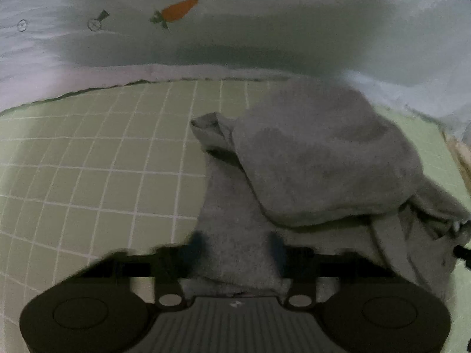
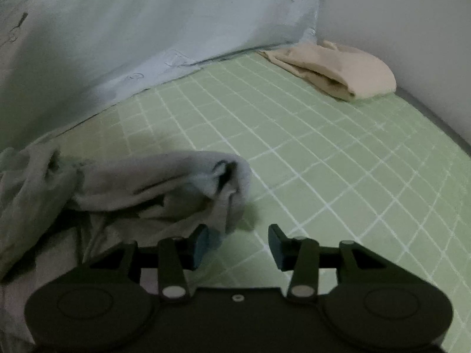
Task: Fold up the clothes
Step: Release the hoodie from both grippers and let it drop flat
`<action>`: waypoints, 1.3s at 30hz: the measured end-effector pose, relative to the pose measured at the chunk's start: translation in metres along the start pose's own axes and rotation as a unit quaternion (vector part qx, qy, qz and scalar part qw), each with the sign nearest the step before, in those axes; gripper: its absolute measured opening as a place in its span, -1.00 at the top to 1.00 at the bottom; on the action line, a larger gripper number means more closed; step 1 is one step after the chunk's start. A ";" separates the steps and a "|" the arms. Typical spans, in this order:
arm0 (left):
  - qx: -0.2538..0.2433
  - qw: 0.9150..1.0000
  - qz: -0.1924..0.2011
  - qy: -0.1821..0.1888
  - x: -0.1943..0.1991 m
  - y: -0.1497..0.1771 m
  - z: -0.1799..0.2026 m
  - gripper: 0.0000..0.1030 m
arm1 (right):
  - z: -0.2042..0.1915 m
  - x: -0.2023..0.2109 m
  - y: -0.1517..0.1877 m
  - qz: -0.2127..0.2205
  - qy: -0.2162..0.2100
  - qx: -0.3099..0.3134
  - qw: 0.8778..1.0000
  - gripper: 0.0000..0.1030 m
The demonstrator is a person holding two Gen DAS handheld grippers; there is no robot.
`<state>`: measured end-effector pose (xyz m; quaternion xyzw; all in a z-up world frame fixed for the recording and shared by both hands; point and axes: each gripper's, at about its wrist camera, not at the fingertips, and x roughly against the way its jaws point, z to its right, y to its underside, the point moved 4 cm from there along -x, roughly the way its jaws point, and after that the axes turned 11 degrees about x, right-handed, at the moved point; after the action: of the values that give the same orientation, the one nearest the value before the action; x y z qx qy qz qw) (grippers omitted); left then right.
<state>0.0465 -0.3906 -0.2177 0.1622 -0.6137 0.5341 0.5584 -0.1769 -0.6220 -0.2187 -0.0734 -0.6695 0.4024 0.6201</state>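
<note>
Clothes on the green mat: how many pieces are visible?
2. A grey garment lies crumpled at the near left, and a beige folded piece lies in the far corner. More may be hidden.

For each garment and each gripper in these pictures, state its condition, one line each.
grey garment: crumpled, partly folded over itself
beige garment: folded, lying at the mat's far corner
left gripper: grey cloth between its fingers
right gripper: open, empty, beside the grey garment
</note>
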 end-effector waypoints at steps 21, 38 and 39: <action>0.036 0.999 -0.004 -0.005 -0.003 0.004 -0.023 0.68 | -0.042 0.016 0.005 0.012 -0.039 0.049 0.998 -0.09; 0.158 0.940 0.220 -0.206 0.141 -0.079 -0.172 0.82 | -0.048 0.035 0.015 0.017 -0.045 0.064 0.997 -0.09; 0.168 0.935 0.219 -0.224 0.145 -0.078 -0.183 0.79 | -0.047 0.036 0.016 0.016 -0.044 0.064 0.997 -0.09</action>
<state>0.1552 -0.2097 -0.0918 0.2303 -0.6446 0.6883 0.2403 -0.1495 -0.5687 -0.2056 -0.0264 -0.6677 0.4569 0.5871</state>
